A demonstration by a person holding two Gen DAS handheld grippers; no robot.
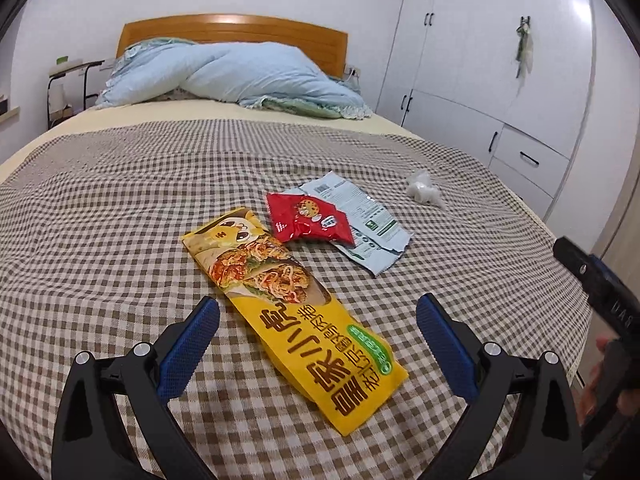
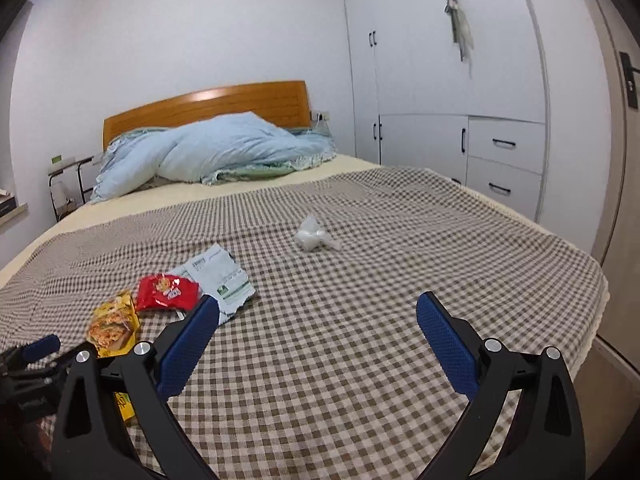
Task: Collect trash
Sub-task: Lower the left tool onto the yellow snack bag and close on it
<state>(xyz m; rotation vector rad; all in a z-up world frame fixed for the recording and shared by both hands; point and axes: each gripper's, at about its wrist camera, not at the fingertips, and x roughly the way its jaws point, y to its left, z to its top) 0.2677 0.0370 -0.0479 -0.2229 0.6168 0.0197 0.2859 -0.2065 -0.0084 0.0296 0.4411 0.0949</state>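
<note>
Where tool [image 2: 318, 342] overlaps — yellow wrapper [image 2: 114, 326], perhaps half-hidden.

Checked bedspread [image 2: 360, 320] lies bare rightward; wrappers [image 1: 320, 220] crowd the left.

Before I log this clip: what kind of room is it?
A bedroom, most likely: a bed with a wooden headboard, a bundled blue duvet, and white built-in wardrobes. Trash wrappers lie on the checked bedspread.

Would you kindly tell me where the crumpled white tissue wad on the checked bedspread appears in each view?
Left wrist view: crumpled white tissue wad at right of centre, beyond the wrappers.
Right wrist view: wad near centre, ahead of the open jaws.
Shared landmark: red snack packet.
</note>
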